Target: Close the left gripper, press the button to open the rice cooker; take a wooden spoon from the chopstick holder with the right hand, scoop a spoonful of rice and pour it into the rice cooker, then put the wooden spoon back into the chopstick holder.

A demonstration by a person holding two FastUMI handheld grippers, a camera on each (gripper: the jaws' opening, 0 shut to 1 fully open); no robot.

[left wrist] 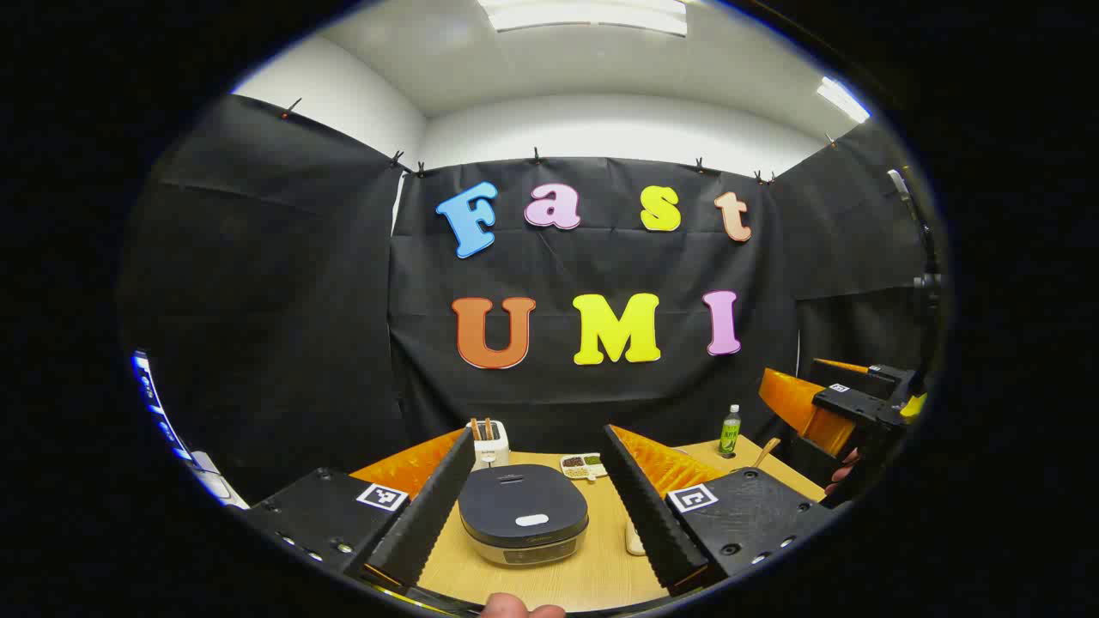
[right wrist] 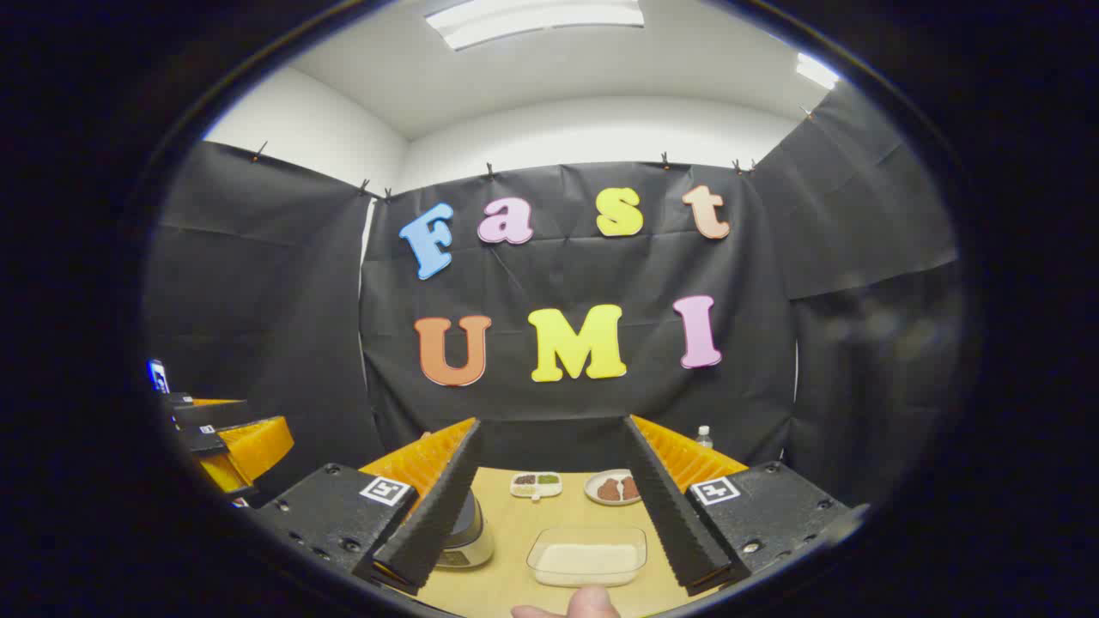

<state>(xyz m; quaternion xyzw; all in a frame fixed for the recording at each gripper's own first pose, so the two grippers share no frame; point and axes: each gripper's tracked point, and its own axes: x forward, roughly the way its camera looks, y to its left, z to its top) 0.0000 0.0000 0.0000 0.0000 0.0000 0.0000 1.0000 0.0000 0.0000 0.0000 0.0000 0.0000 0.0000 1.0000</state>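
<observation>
A dark-lidded rice cooker [left wrist: 524,513] with its lid down sits on the wooden table, straight ahead between the fingers of my left gripper [left wrist: 539,438], which is open and empty. Behind the cooker stands a white chopstick holder [left wrist: 490,444] with wooden handles sticking up. In the right gripper view a clear container of rice [right wrist: 588,555] lies between the fingers of my right gripper [right wrist: 549,433], open and empty above the table. The rice cooker [right wrist: 466,532] shows partly behind that gripper's left finger. The right gripper [left wrist: 846,399] also appears at the right of the left gripper view.
A divided dish of grains [left wrist: 584,466] and a green-labelled bottle [left wrist: 730,430] stand toward the back of the table. A plate with brown pieces [right wrist: 613,487] sits behind the rice container. A wooden handle [left wrist: 766,451] pokes up at the right. A fingertip [right wrist: 591,600] shows at the bottom edge.
</observation>
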